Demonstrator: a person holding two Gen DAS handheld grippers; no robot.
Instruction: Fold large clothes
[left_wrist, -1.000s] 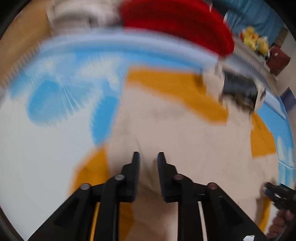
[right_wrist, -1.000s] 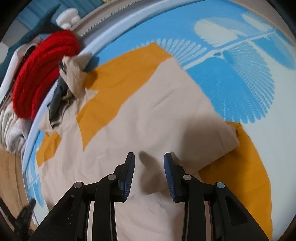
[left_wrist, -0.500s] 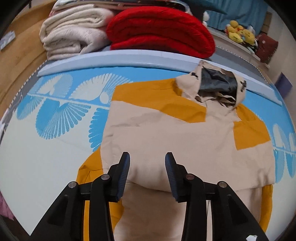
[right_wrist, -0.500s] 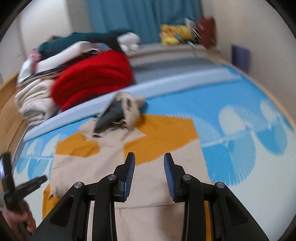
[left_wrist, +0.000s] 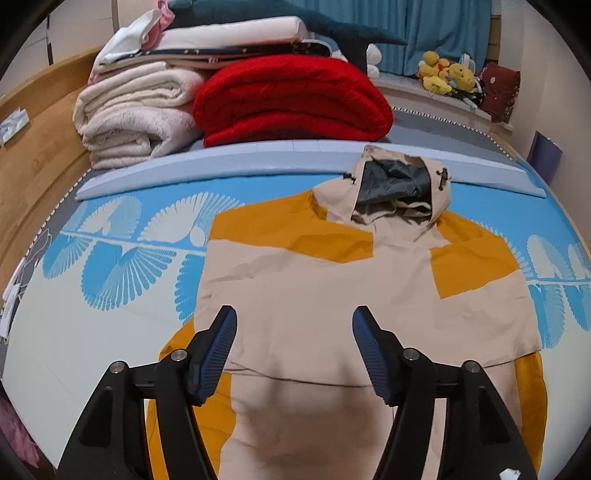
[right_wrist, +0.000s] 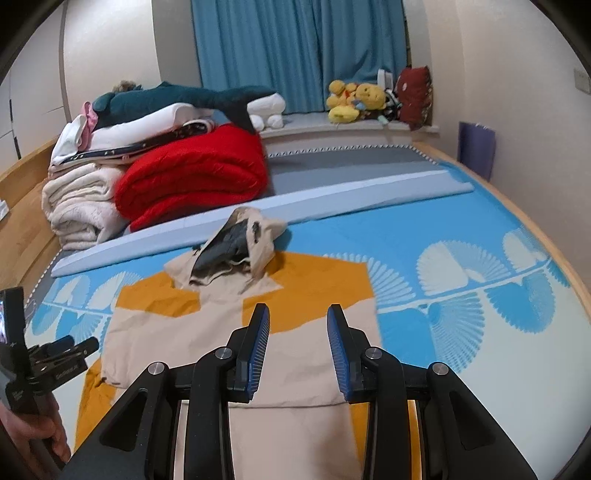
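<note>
A large beige and orange hooded jacket (left_wrist: 332, 295) lies flat on the blue patterned mat (left_wrist: 122, 266), its hood (left_wrist: 391, 188) toward the far side and its sleeves folded in over the body. My left gripper (left_wrist: 293, 343) hovers above the jacket's lower middle, its jaws opening, nothing between them. The right wrist view shows the same jacket (right_wrist: 207, 332) and hood (right_wrist: 236, 243). My right gripper (right_wrist: 298, 347) hangs above it, partly open and holding nothing. A hand (right_wrist: 37, 432) carries the left gripper's body (right_wrist: 55, 354) at that view's left edge.
A folded red blanket (left_wrist: 291, 103) and cream blankets (left_wrist: 136, 118) are stacked beyond a pale blue bolster (left_wrist: 221, 166). A wooden bed frame (left_wrist: 33, 177) runs along the left. Yellow plush toys (right_wrist: 351, 99) and a blue curtain (right_wrist: 295, 51) stand at the back.
Both grippers have lifted up and away from the jacket, so the whole garment now shows. The left jaws have spread much wider. The right jaws keep the same gap.
</note>
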